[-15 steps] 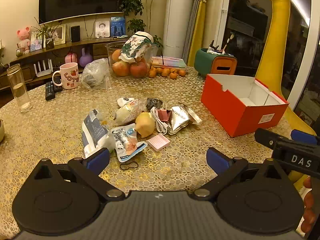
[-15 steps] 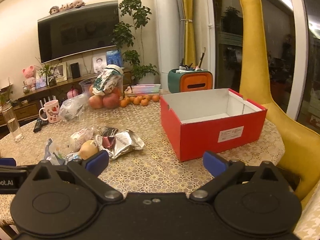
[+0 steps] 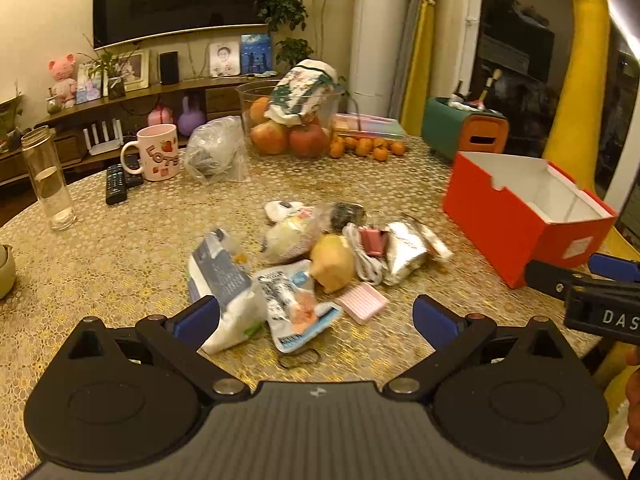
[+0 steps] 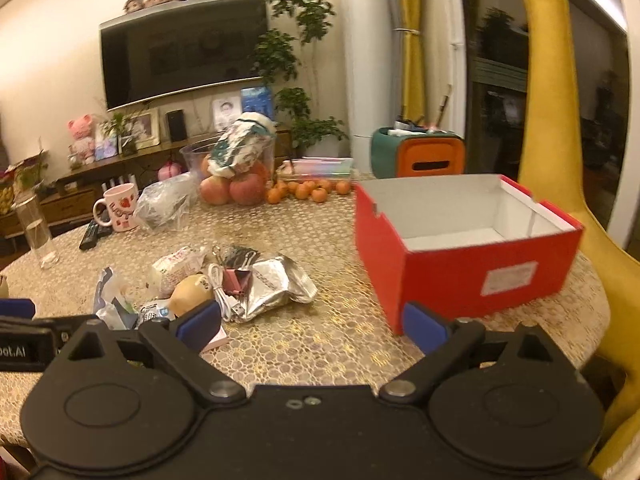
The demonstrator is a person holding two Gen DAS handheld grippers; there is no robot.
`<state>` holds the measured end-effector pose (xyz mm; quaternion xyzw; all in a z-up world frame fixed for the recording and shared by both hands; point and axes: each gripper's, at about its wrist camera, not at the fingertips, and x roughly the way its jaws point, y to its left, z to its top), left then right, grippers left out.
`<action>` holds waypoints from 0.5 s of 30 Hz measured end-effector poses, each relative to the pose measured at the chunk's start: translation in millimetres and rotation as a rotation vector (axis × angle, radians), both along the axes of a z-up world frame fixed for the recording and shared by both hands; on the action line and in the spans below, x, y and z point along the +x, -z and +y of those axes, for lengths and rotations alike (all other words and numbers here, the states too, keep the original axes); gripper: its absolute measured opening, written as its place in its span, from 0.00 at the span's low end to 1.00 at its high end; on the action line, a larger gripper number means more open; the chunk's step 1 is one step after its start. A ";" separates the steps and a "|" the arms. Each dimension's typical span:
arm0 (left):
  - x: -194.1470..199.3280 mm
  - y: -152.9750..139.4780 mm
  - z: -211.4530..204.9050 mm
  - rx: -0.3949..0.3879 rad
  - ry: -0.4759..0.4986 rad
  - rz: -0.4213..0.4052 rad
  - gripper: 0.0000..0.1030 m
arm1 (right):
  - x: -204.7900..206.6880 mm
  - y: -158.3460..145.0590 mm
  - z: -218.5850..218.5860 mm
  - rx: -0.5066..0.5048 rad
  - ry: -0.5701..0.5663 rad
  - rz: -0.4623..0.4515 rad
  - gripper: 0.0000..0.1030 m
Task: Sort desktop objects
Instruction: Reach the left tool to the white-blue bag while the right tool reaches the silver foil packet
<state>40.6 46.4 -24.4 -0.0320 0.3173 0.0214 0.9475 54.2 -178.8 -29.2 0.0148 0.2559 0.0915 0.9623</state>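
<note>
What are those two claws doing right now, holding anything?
Left gripper: open, holding nothing, above the pile of packets.
Right gripper: open, holding nothing, near the red box.

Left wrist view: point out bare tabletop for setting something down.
Free: the gold lace tablecloth between the tall clear glass and the heap of wrappers; also between that heap and the open red cardboard box. Crowded: around the clear fruit bowl.
</note>
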 end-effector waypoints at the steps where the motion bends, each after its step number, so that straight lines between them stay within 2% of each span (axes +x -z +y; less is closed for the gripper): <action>1: 4.1 2.0 3.3 0.004 -0.007 0.001 1.00 | 5.2 0.8 1.4 -0.002 -0.010 0.001 0.95; 7: 29.7 17.4 25.9 0.035 -0.061 0.008 1.00 | 39.2 10.3 13.9 -0.028 -0.071 0.008 0.95; 15: 65.8 44.7 45.5 0.069 -0.105 0.045 1.00 | 85.4 41.7 28.3 -0.107 -0.111 0.049 0.91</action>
